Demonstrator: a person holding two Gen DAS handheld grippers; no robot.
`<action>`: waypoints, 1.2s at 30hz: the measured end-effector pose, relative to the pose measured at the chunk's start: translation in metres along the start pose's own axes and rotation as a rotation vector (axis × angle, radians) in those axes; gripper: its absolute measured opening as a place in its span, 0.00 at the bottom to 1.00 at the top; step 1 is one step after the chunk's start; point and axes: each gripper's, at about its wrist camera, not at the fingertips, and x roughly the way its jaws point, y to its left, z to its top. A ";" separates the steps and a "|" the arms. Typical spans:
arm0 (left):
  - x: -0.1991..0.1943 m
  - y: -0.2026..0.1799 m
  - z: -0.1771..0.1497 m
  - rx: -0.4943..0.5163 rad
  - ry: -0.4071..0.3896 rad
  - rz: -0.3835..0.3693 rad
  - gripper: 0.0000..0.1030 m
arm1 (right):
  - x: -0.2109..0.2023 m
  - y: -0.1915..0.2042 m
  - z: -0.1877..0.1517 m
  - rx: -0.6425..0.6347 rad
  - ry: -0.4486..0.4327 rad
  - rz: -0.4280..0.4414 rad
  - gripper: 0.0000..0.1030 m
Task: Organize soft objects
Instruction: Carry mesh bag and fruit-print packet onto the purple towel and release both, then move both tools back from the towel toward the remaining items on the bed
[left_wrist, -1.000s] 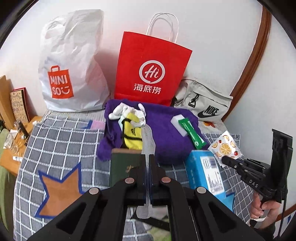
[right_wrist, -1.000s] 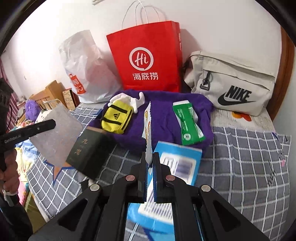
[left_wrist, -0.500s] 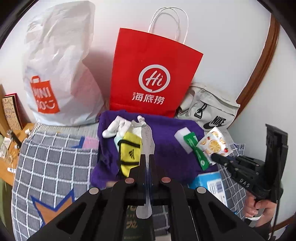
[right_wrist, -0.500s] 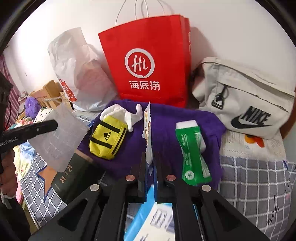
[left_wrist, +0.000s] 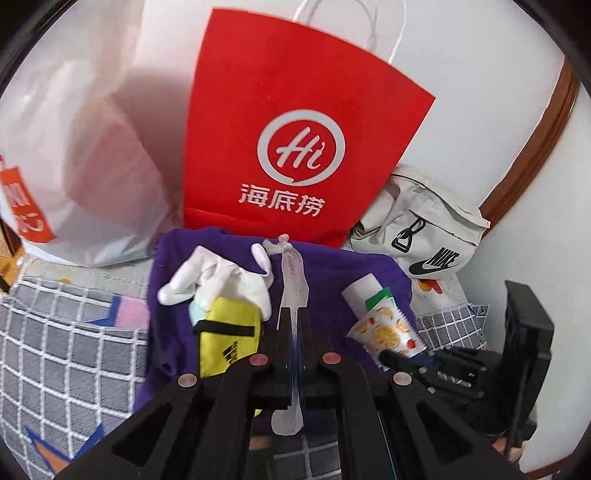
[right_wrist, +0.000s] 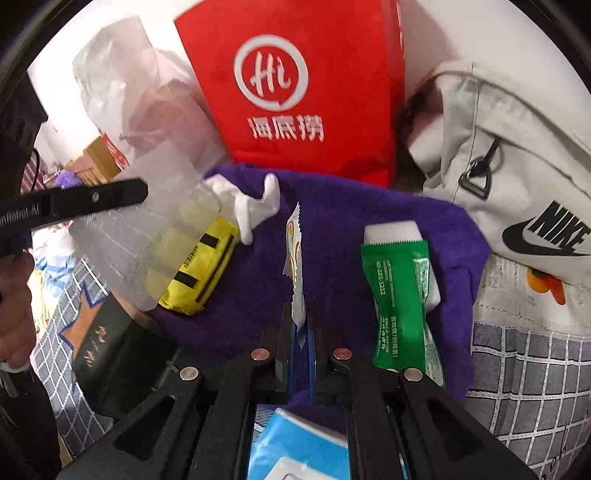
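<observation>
Sachets are what I am holding in both tools: my left gripper (left_wrist: 293, 325) is clamping a clear dotted sachet (left_wrist: 293, 280) edge-on, and my right gripper (right_wrist: 300, 325) is pinching a fruit-print sachet (right_wrist: 294, 258), which I am also seeing from the left camera (left_wrist: 388, 330). Both are hanging over the purple towel (right_wrist: 340, 236) that is lying on the checked bedcover (right_wrist: 524, 369), toward its far edge. Nearest me, a blue box (right_wrist: 299, 443) is sitting under the right gripper, and a dark book (right_wrist: 107, 347) is lying at the towel's near left corner. On the towel, a yellow pouch (left_wrist: 227, 336) is resting at the left with a white glove (left_wrist: 218, 280) just behind it, touching. A green packet (right_wrist: 400, 295) is lying on the right side over a white block (right_wrist: 391, 230). Farther back, a red bag (left_wrist: 295, 147) is standing against the wall, with a white plastic bag (left_wrist: 85, 166) at its left and a Nike bag (right_wrist: 517, 166) at its right.
</observation>
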 end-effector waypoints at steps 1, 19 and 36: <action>0.006 0.001 0.001 -0.001 0.011 -0.003 0.03 | 0.003 -0.002 -0.001 0.003 0.007 0.001 0.06; 0.068 0.010 0.000 0.001 0.127 0.004 0.03 | 0.039 -0.009 -0.007 -0.001 0.116 0.029 0.07; 0.025 0.014 -0.005 0.021 0.116 0.122 0.30 | 0.011 -0.003 -0.013 -0.008 0.136 -0.039 0.56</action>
